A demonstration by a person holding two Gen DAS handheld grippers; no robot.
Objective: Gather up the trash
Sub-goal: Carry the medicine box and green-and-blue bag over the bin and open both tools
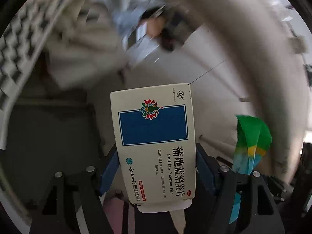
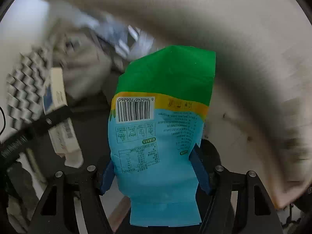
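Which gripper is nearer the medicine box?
Left. The left gripper is clamped on the medicine box; the right gripper, holding the snack bag, is beside it.

Both tools are loaded up. The left tool [image 1: 157,167] has its blue-padded fingers [image 1: 204,167] pinched against the sides of a medicine box [image 1: 154,142], which sticks straight out ahead of the camera. The right tool [image 2: 155,169] is clamped the same way on a snack bag [image 2: 161,117], pads [image 2: 198,167] pressing in on its lower half. In the right view the left tool shows off to the left, tilted.
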